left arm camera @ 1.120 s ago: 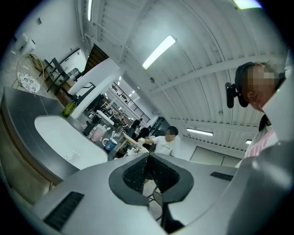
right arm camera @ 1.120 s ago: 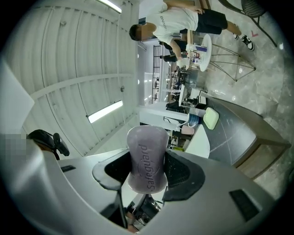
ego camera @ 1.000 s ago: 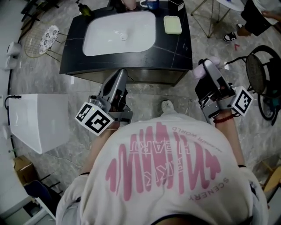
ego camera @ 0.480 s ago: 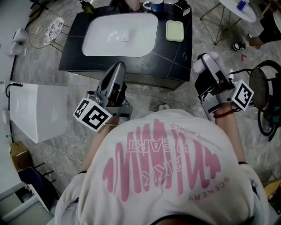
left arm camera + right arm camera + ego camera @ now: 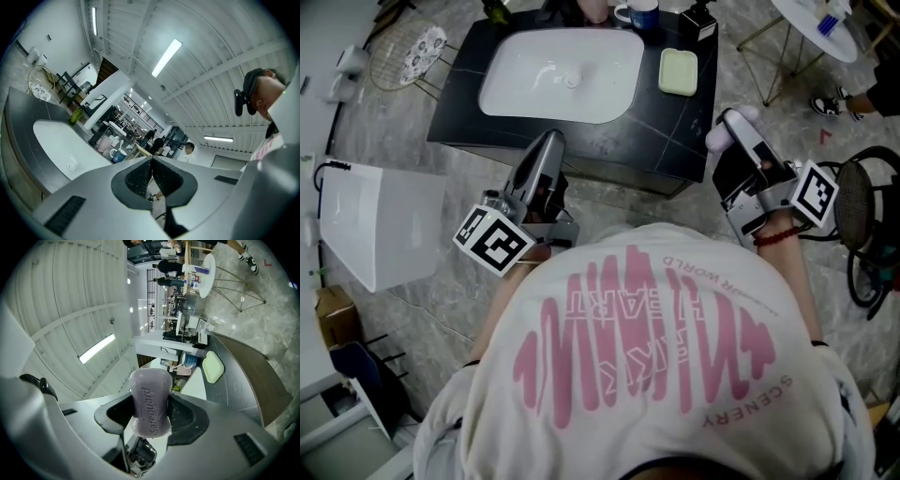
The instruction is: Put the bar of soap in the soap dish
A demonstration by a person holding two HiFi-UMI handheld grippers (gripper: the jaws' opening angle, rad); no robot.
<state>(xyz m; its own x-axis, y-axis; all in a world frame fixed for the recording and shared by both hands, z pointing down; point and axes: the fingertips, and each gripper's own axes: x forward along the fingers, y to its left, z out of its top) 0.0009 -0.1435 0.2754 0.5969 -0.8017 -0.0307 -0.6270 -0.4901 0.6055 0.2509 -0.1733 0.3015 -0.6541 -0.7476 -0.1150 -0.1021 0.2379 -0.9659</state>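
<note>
A pale purple bar of soap [image 5: 151,401] is clamped between the jaws of my right gripper [image 5: 149,414]. In the head view that bar of soap [image 5: 727,131] pokes out past the right gripper [image 5: 734,139], in front of the counter's right corner. The light green soap dish [image 5: 678,71] lies on the black counter [image 5: 666,131], right of the white basin [image 5: 562,75]; the same soap dish [image 5: 213,366] shows in the right gripper view. My left gripper [image 5: 546,150] is shut with nothing in it and sits below the counter's front edge; its jaws [image 5: 151,168] meet.
A blue mug [image 5: 639,13] and a dark bottle [image 5: 698,19] stand at the counter's back edge. A white box [image 5: 380,230] sits on the floor at left, a wire rack [image 5: 408,52] beyond it. A black chair [image 5: 862,225] and a round table [image 5: 820,14] stand at right.
The view has shifted a little, so the counter appears slightly lower and nearer. Both grippers keep their pose; the right one still holds the soap.
</note>
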